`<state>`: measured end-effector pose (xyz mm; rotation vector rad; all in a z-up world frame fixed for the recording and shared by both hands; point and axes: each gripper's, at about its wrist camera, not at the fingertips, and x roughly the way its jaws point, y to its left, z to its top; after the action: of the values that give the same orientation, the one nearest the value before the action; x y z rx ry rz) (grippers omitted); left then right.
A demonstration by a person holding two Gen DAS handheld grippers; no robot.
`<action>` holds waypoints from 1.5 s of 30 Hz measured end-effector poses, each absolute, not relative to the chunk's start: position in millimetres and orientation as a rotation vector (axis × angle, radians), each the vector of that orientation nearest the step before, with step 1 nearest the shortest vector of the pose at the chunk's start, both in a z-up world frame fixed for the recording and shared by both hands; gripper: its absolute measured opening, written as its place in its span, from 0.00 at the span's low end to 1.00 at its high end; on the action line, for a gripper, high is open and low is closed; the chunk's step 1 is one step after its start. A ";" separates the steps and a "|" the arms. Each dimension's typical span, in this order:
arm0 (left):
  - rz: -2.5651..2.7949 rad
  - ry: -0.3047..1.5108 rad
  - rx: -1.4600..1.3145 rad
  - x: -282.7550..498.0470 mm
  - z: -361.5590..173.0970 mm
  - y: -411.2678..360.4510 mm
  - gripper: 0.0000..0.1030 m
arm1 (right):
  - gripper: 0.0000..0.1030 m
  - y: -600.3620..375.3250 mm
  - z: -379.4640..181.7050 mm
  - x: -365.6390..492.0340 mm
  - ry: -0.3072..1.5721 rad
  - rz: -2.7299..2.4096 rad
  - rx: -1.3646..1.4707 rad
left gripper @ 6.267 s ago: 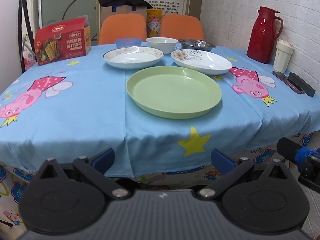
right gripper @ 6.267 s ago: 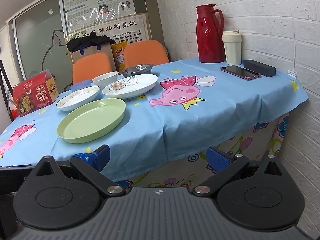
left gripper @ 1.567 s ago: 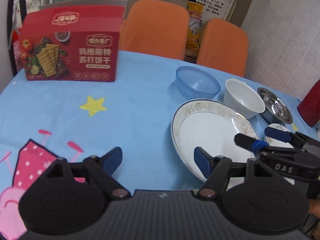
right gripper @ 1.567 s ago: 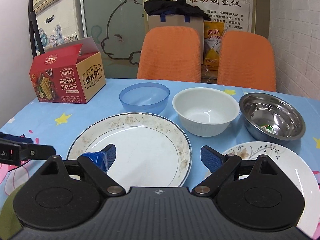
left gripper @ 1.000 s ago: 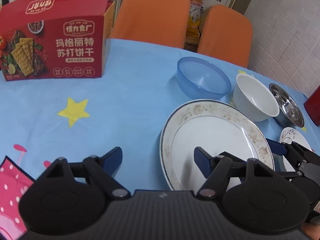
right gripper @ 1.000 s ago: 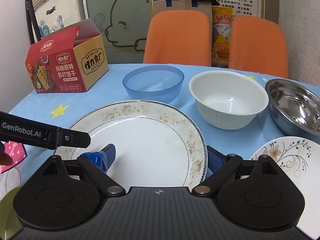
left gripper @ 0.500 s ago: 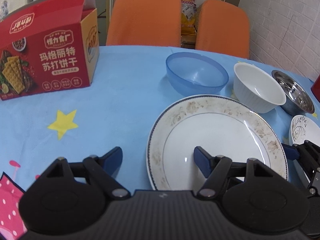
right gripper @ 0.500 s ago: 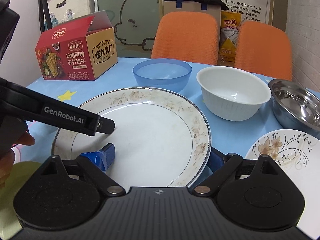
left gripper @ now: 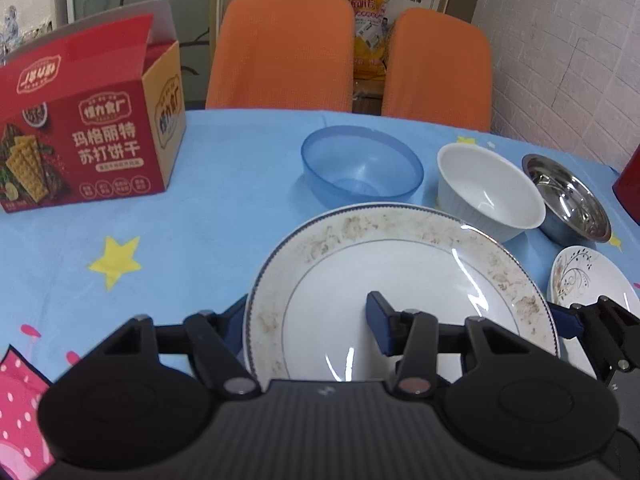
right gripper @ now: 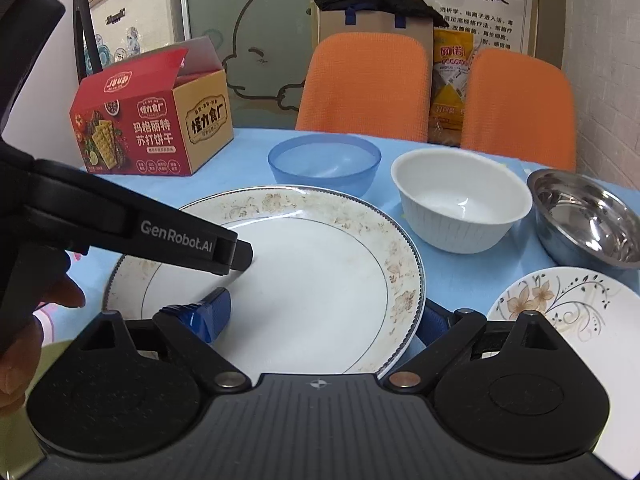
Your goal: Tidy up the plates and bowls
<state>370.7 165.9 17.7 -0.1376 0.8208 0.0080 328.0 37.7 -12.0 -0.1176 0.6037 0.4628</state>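
Note:
A large white plate with a brown floral rim [left gripper: 400, 276] [right gripper: 312, 276] lies on the blue tablecloth. My left gripper [left gripper: 308, 320] is open and straddles its left rim, one finger outside, one over the plate. My right gripper [right gripper: 320, 316] is open and straddles its right rim the same way. Behind the plate stand a blue plastic bowl [left gripper: 362, 170] [right gripper: 324, 162], a white bowl [left gripper: 490, 194] [right gripper: 460, 200] and a steel bowl [left gripper: 568, 200] [right gripper: 588, 216]. A white flower-painted plate [left gripper: 588, 280] [right gripper: 568, 308] lies to the right.
A red cracker box [left gripper: 88, 144] [right gripper: 148, 124] stands at the left back of the table. Two orange chairs [left gripper: 280, 52] [right gripper: 368, 88] stand behind the table. A red thermos edge [left gripper: 630, 188] is at far right. A green plate edge [right gripper: 48, 356] shows at lower left.
Both grippers have moved forward over the floral-rim plate, so each now has one finger inside the rim and one outside. The plate has not moved.

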 end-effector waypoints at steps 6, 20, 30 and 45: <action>-0.002 0.763 -0.127 347.1 45.2 163.3 0.46 | 0.80 33.1 13.3 310.5 0.553 0.452 -0.079; 0.032 0.767 -0.131 235.9 48.7 169.2 0.47 | 0.80 40.1 24.9 213.6 0.553 0.489 -0.033; 0.046 0.814 -0.171 191.0 15.3 175.9 0.47 | 0.80 48.4 -2.6 169.1 0.621 0.487 -0.030; 0.035 0.688 -0.195 175.3 30.7 184.7 0.70 | 0.79 39.5 -11.7 174.3 0.640 0.495 -0.085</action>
<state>175.3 184.7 30.7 -0.1950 0.6882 0.0352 174.3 39.5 -11.7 -0.0850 0.6395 0.4954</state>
